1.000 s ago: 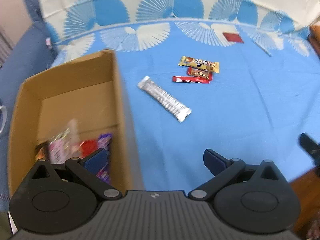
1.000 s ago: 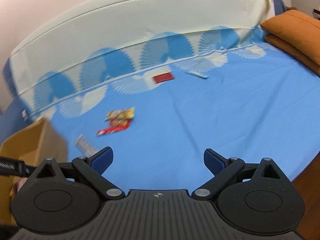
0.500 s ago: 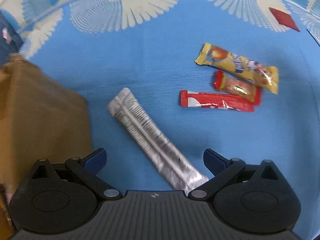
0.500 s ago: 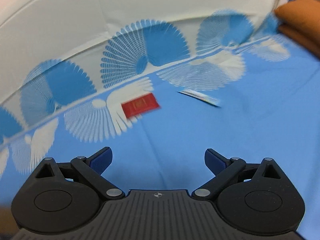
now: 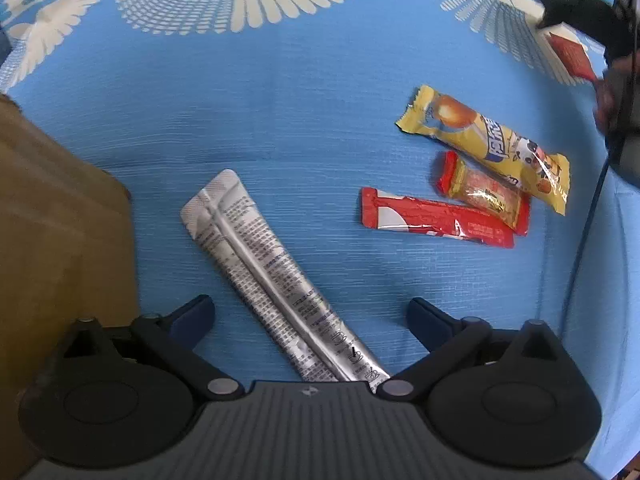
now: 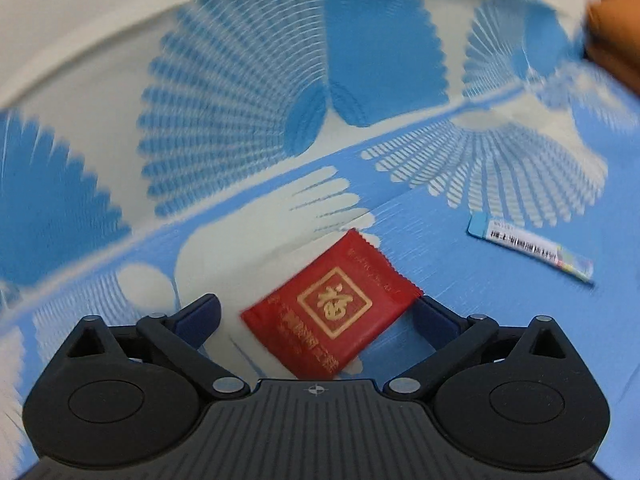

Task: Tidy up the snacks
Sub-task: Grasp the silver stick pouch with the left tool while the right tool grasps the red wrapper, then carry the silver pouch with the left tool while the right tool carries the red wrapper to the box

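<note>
Silver snack stick (image 5: pixel 276 276) end hidden under closing left claw (image 5: pixel 310 320), red packet (image 6: pixel 332 312) between closing right claw (image 6: pixel 316 316)

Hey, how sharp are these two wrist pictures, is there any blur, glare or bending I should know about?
Left wrist view: mostly sharp, print on the silver stick pack readable-looking, glare on the red wrapper, fisheye bending at the edges. Right wrist view: motion blur over the bedsheet, red sachet slightly soft, far orange cushion smeared.
</note>
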Demonstrator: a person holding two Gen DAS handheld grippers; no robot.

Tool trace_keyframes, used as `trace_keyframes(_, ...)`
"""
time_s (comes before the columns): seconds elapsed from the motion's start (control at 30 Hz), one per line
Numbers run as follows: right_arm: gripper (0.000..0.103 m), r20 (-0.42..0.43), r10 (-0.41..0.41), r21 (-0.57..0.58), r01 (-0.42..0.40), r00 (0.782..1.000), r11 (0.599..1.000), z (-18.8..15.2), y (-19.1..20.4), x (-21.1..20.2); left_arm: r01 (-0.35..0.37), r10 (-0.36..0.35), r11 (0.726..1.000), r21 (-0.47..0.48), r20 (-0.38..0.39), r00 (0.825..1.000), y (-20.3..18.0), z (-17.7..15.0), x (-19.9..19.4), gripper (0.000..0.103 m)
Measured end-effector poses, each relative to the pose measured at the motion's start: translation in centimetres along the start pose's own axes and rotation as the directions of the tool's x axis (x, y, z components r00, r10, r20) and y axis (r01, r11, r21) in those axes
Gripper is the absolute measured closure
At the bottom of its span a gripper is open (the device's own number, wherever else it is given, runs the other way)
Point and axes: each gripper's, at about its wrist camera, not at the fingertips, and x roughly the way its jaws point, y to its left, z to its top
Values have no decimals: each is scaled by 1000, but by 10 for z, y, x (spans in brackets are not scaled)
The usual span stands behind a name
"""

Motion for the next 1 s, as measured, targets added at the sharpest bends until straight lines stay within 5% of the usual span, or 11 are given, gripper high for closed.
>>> trace_keyframes(0.03, 17, 20, -27, -58, 29, 999, 998, -5, 4, -4, 3, -3, 1000, -23, 17, 1000, 3, -6, -9, 27)
trace_keyframes(0.1, 45, 39, 7, -92, -3, 999, 996, -10, 1, -15, 10, -9, 1000, -20, 41, 999, 5, -7, -22, 57)
trace_keyframes(0.17, 52, 9, 30, -119, -28, 1000, 992, -14, -4, -25, 28, -28, 999, -21, 25, 999, 8, -10, -26, 76)
trace_keyframes(0.2, 66, 1, 28, -135, -28, 1000, 990, -17, -8, -31, 20, -20, 1000, -19, 21, 1000, 9, -12, -29, 76)
trace_keyframes(0.33, 71, -50, 70, -117, -75, 996, 990, -37, -31, -69, 25, -25, 1000, 12, 68, 997, 11, -29, -58, 78)
trace_keyframes(0.37, 102, -55, 85, -112, -91, 995, 990, -44, -39, -81, 26, -27, 999, 21, 79, 996, 9, -32, -65, 78)
trace_keyframes(0.53, 103, -64, 146, -79, -151, 987, 985, -87, -73, -149, 48, -54, 997, 51, 116, 992, 7, -61, -108, 78)
trace_keyframes(0.77, 103, -36, 195, -10, -195, 980, 981, -122, -101, -225, 56, -67, 996, 65, 170, 983, 23, -107, -163, 78)
trace_keyframes(0.9, 96, -35, 226, -85, -228, 973, 970, -133, -96, -250, 61, -74, 996, 68, 205, 976, 33, -125, -187, 78)
trace_keyframes(0.93, 87, -60, 243, -111, -248, 968, 962, -134, -93, -247, 59, -72, 996, 67, 211, 975, 35, -128, -188, 78)
trace_keyframes(1.0, 12, -116, 247, -129, -261, 962, 957, -138, -90, -233, 55, -67, 997, 60, 214, 975, 38, -132, -190, 78)
